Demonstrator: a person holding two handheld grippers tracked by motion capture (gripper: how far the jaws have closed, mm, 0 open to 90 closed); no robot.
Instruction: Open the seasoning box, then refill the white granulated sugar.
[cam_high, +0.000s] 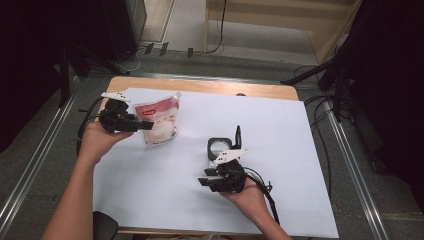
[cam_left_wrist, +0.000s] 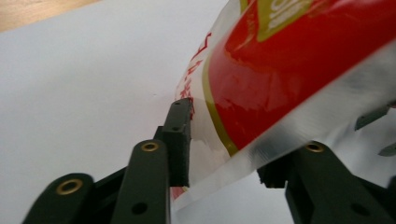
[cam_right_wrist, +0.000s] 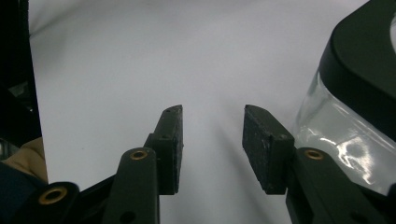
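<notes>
A red and white pouch (cam_high: 161, 120) lies on the white sheet at the back left. My left gripper (cam_high: 148, 125) reaches it from the left and stands open, with the pouch's sealed edge (cam_left_wrist: 280, 135) lying between the jaws; the right jaw is partly hidden behind the film. A clear square container with a black rim (cam_high: 219, 146) stands mid-table, its black lid (cam_high: 238, 135) tipped up. My right gripper (cam_high: 205, 177) hovers just in front of the container, open with nothing between its fingers. In the right gripper view the container (cam_right_wrist: 355, 102) sits right beside the right jaw of my right gripper (cam_right_wrist: 212, 116).
A white sheet (cam_high: 280, 165) covers most of the wooden table (cam_high: 210, 86). Cables trail from both grippers, one over the left edge (cam_high: 85, 117). Dark stands and cables crowd the floor to the right (cam_high: 330, 80) and back left.
</notes>
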